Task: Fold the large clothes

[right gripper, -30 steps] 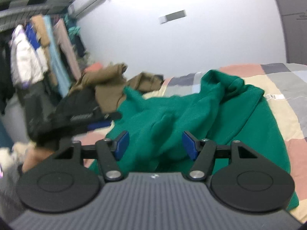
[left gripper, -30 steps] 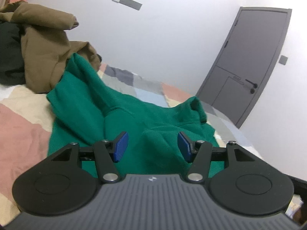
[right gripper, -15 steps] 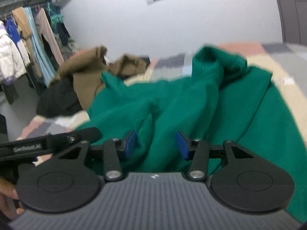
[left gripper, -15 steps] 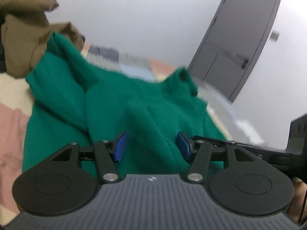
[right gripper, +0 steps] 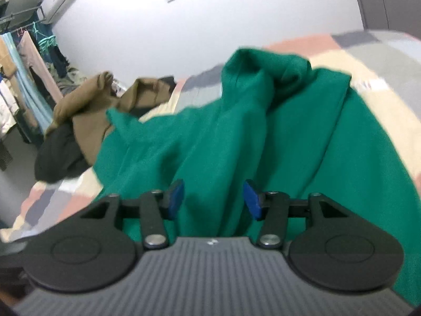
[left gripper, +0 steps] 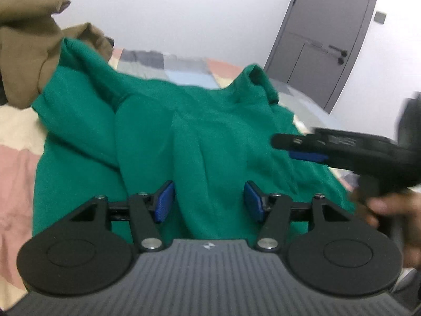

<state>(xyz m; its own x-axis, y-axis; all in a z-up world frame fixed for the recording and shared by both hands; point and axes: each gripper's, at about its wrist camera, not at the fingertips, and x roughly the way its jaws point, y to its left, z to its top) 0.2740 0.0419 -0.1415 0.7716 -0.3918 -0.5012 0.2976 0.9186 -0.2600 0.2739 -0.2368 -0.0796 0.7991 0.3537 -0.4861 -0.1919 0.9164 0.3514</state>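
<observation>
**Two grippers low over the green garment, neither pinching it**

Left gripper (left gripper: 209,201): blue fingers (left gripper: 163,202) spread and opening. A raised fold of the green garment (left gripper: 163,131) runs up between them; the cloth looks close to the left pad, but contact cannot be confirmed. No pinch visible.

Right gripper (right gripper: 213,198): fingers (right gripper: 175,198) spread, also opening. Green cloth lies between and beyond them in long creases, with a visible gap at each pad.

Garment position: crumpled on the patchwork bed (left gripper: 15,158), stretching ahead of both finger pairs. A bunched peak (right gripper: 268,71) stands far beyond the right gripper's fingers.

Seen from the left wrist, the right gripper (left gripper: 307,155) sits to the right of the left fingers, over the garment, held in a hand (left gripper: 389,210); blurred.

Brown clothing (left gripper: 23,52) is heaped beyond and left of the left fingers, touching the green garment's far corner. Grey door (left gripper: 329,42) beyond, to the right.
</observation>
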